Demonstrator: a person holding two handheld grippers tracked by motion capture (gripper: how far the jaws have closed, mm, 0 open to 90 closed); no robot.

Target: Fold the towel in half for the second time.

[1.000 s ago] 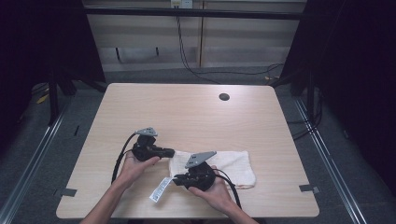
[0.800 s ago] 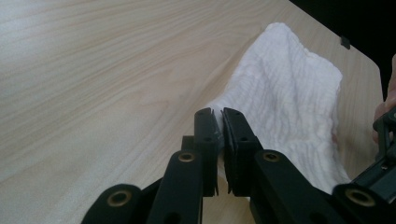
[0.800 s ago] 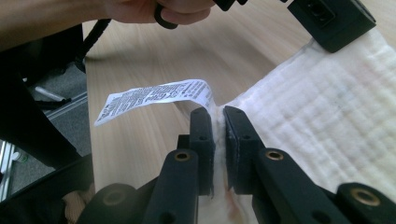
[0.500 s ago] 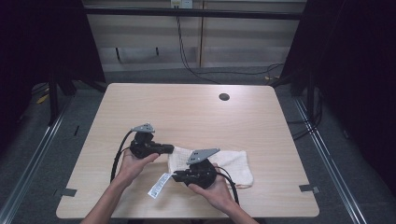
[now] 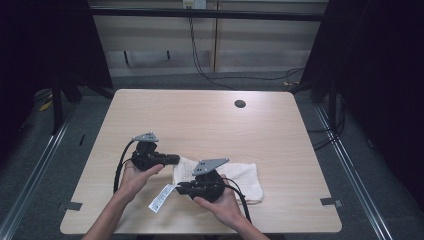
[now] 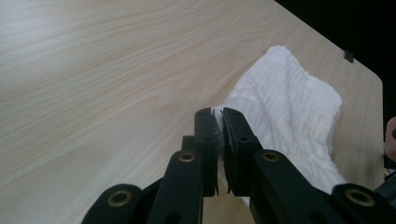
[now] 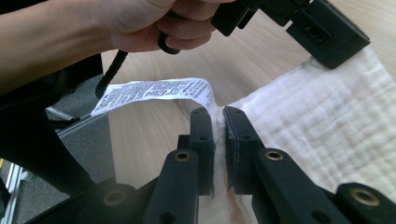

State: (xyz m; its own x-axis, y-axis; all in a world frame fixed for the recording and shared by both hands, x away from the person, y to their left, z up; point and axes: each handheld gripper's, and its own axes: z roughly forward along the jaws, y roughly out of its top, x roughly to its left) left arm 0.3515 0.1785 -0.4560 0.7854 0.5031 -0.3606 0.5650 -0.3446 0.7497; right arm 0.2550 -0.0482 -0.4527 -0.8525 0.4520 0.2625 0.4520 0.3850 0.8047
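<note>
A: Looking along the left gripper (image 6: 218,116), I see its two black jaws squeezed nearly together with a thin edge of the white cloth (image 6: 289,112) pinched between the pads. The rest of the cloth spreads away ahead of the tips and off to their right, lying flat on the wooden table (image 6: 93,84).

B: Same story on the other side. The right gripper (image 7: 218,114) is clamped on a corner of the cloth (image 7: 327,126), with fabric bunched in the narrow gap between its jaws. Just beyond its tips, to the left, the printed care label (image 7: 154,91) sticks out from that corner, curling up off the table.

A: And above that label?

B: The person's left hand (image 7: 140,23), wrapped around the other gripper, close in front of the right one.

A: From the high view, the left gripper (image 5: 172,160) points toward the cloth's (image 5: 240,175) near-left corner, and the right gripper (image 5: 182,189) sits just beside it, a little nearer the person, its tips at the same end of the cloth. The label (image 5: 162,197) lies just outside the right gripper's tips, on bare table (image 5: 200,125).

B: So both claws grip the one end, close together, and the cloth trails away behind the right gripper toward the table's right side.

A: Yes. The right hand (image 5: 220,200) partly covers the cloth's near edge, so I cannot tell how that edge lies.
</note>
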